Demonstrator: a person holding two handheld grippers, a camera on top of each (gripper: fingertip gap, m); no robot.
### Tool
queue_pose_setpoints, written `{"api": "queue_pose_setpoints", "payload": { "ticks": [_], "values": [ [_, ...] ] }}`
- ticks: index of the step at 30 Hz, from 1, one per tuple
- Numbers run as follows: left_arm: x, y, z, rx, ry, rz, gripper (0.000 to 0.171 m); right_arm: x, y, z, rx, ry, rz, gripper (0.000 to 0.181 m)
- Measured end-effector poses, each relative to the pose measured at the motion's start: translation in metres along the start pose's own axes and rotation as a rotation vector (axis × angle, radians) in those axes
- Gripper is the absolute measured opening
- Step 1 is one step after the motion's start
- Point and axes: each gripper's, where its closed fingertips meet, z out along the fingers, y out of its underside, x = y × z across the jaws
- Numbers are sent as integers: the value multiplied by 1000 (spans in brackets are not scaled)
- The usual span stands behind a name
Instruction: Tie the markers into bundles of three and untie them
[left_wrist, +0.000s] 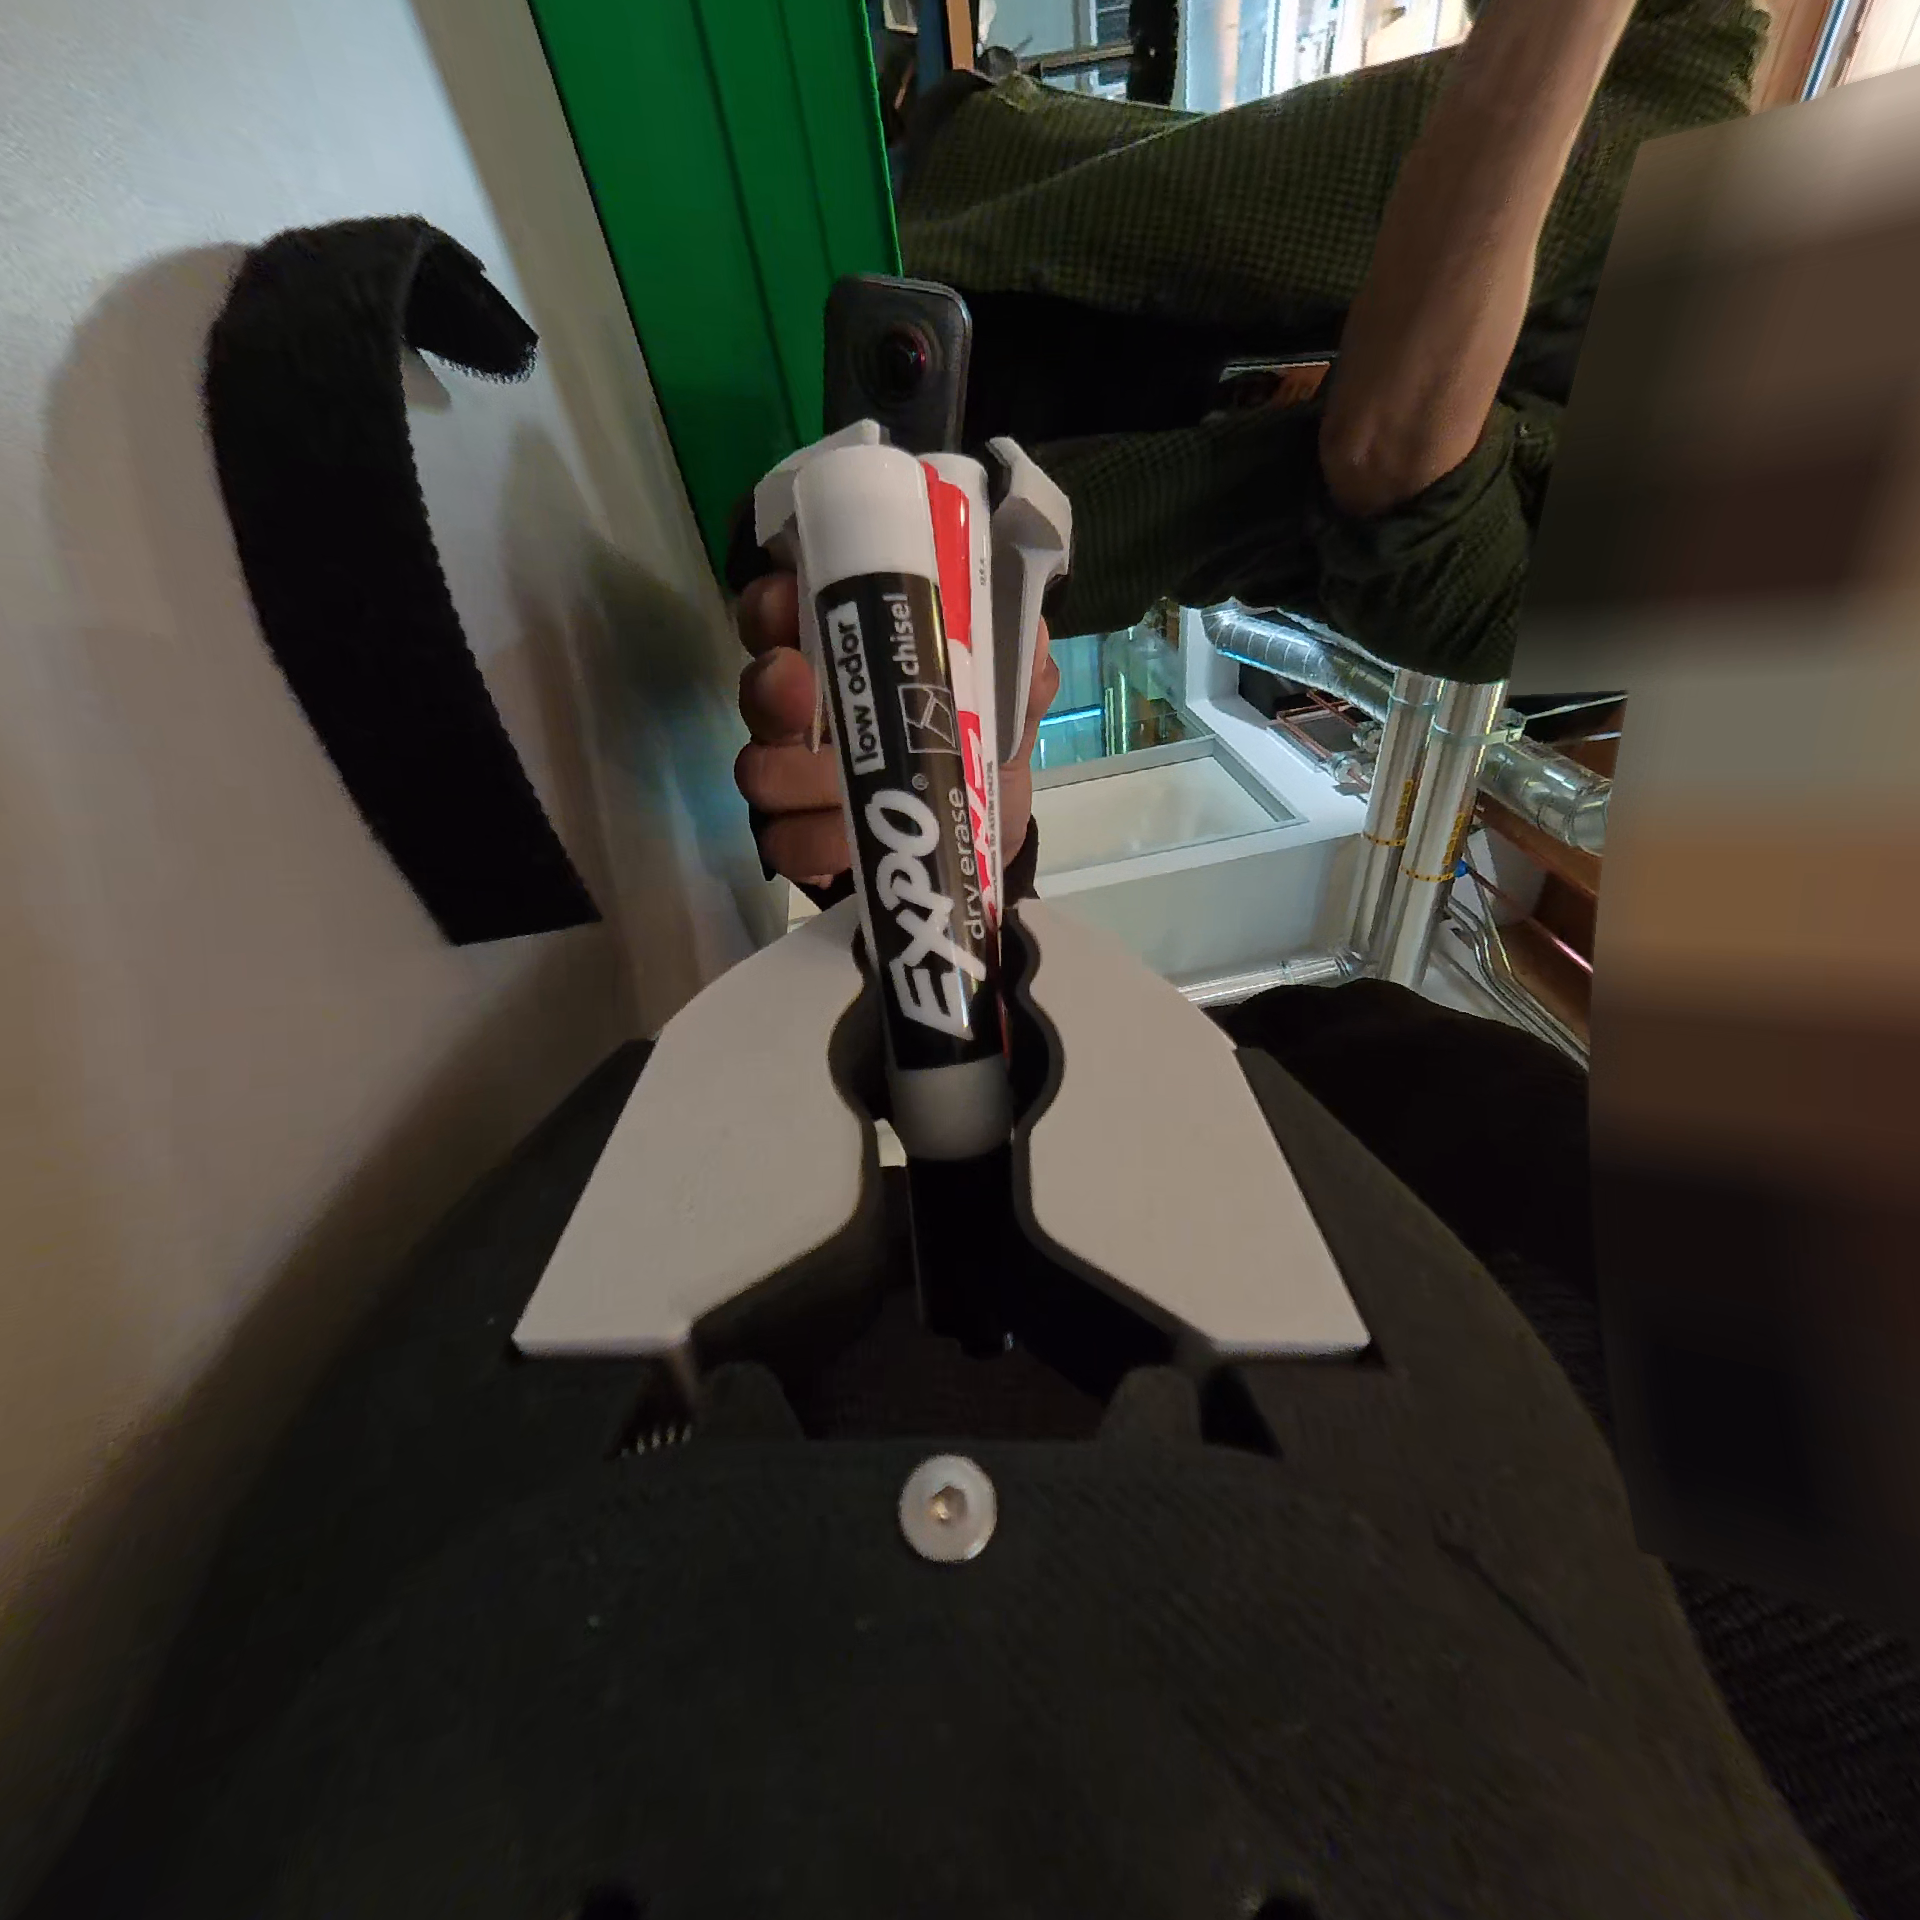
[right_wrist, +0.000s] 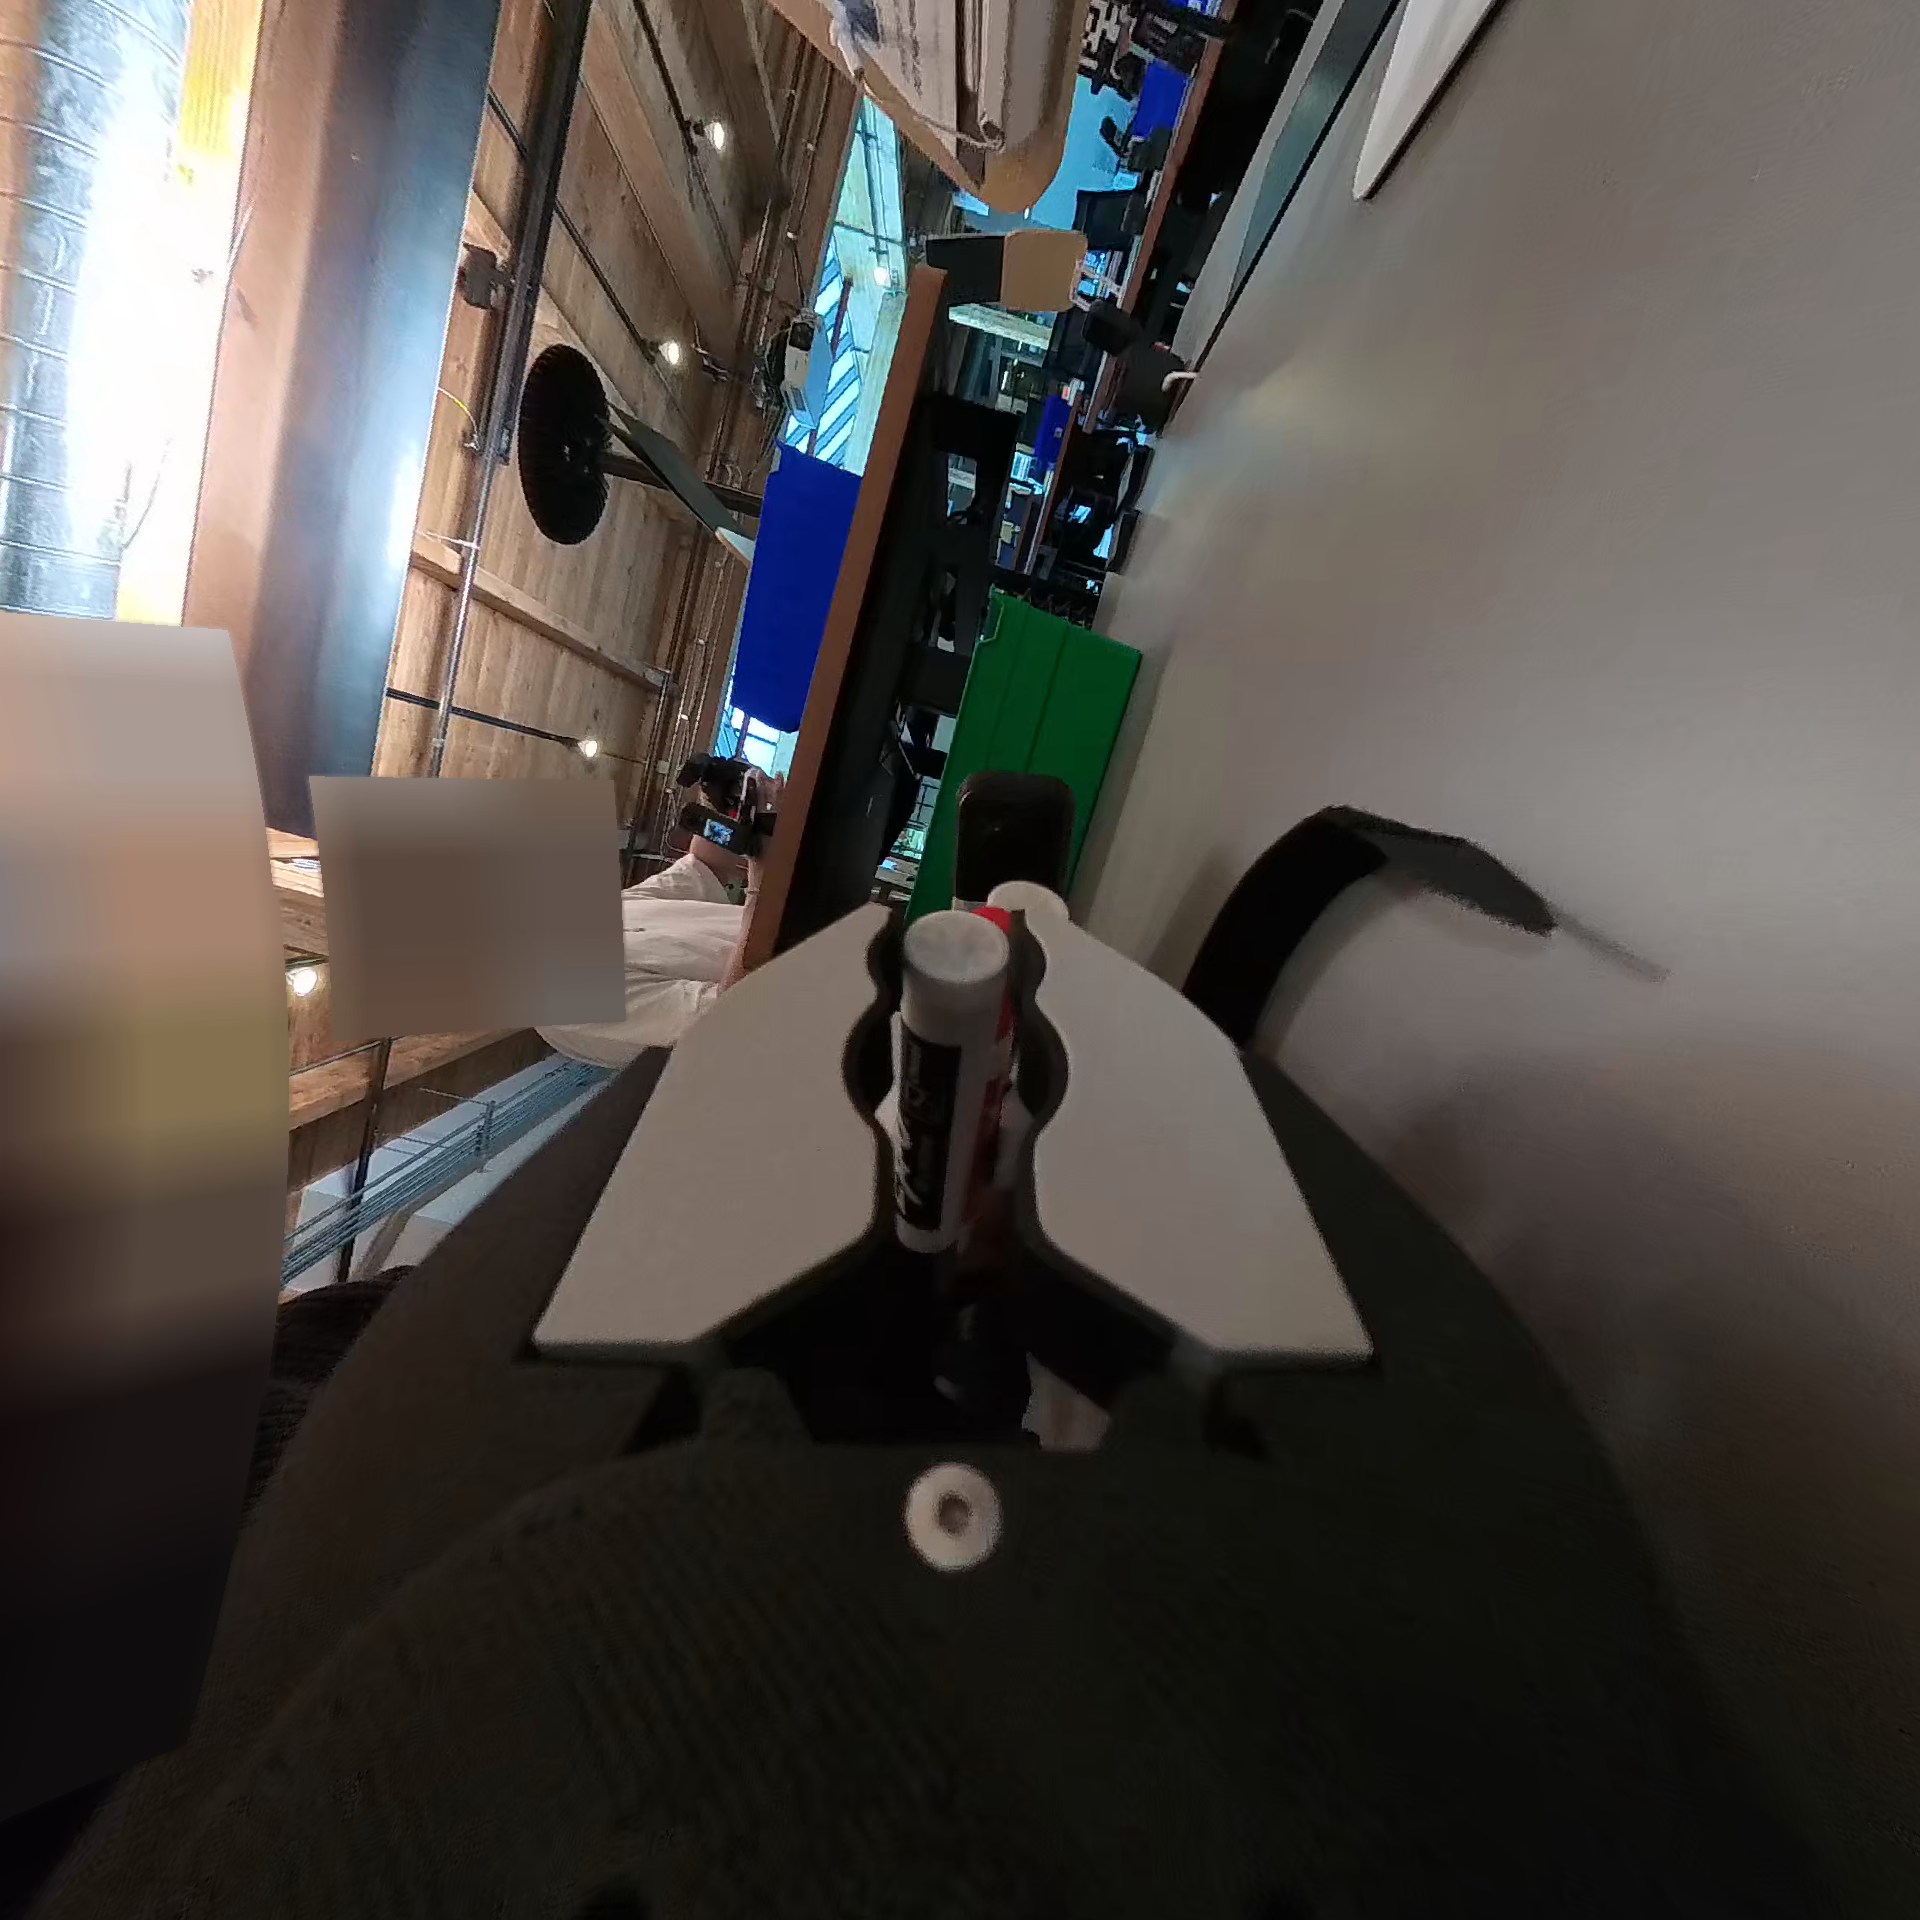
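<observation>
I hold a bunch of markers between both grippers, one at each end. A black-labelled marker (left_wrist: 904, 779) and a red-labelled one (left_wrist: 964, 582) show; I cannot tell whether a third lies behind. My left gripper (left_wrist: 940, 925) is shut on the near end. My right gripper (left_wrist: 914, 488), held by a hand (left_wrist: 779, 727), grips the far end. In the right wrist view my right gripper (right_wrist: 961, 925) is shut on the markers (right_wrist: 940, 1070), with the left gripper's camera (right_wrist: 1013, 831) just beyond. A loose black strap (left_wrist: 343, 582) (right_wrist: 1278, 894) lies curled on the white table, apart from the markers.
The views are tilted, so the white table (left_wrist: 104, 935) (right_wrist: 1558, 623) stands like a wall on one side. A green bin (left_wrist: 727, 208) (right_wrist: 1039, 748) sits past the markers. A green sleeve and forearm (left_wrist: 1143, 260) reach across. A white board (right_wrist: 1423, 94) lies far off. The left gripper's tips are roughly 8 cm from the right gripper's. From either gripper's tips it is about 8 cm to the loose black strap (left_wrist: 343, 582).
</observation>
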Motion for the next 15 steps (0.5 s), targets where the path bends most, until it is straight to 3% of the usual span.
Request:
{"api": "queue_pose_setpoints", "payload": {
  "ticks": [15],
  "values": [
    [0,8,6,-36,-2,10,21,2,7,5,-3,4,14,19]
  ]
}}
